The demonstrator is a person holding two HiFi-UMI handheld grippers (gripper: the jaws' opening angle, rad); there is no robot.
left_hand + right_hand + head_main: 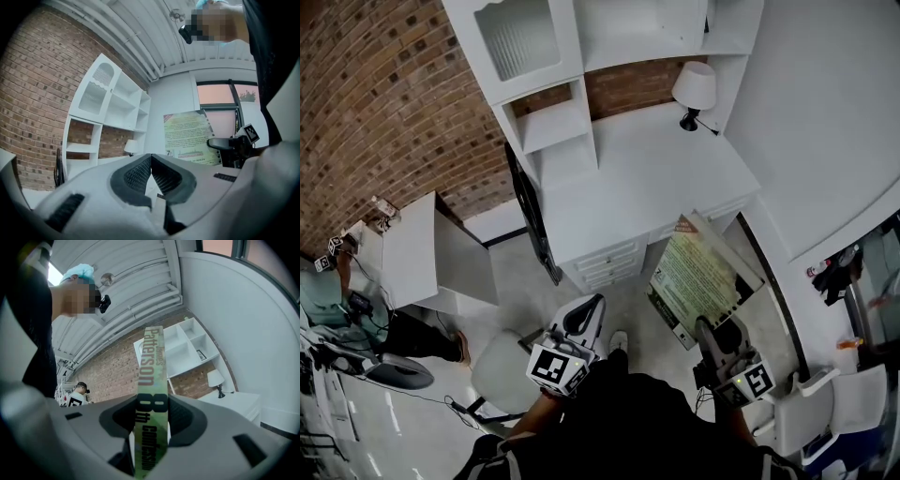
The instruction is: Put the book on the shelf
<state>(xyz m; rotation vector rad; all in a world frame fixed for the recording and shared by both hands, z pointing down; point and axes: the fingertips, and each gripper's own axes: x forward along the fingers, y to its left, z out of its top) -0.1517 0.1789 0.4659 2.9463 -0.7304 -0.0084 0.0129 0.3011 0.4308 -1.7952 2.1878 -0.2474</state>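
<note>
You are holding the book (pixel 698 277) before the desk's (pixel 647 178) front edge, right gripper (pixel 705 330) grasping its spine, left gripper (pixel 592 305) clenched empty; raising it to the shelf (pixel 555 127) is coming next

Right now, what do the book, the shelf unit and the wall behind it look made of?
Book: paper, with a printed green cover and a printed title on the spine; paperback or hardback is unclear.
Shelf unit: probably white-painted wood or board with a smooth finish; flat panels, no grain showing.
Wall: exposed red-brown brick, rough, with pale mortar joints.
</note>
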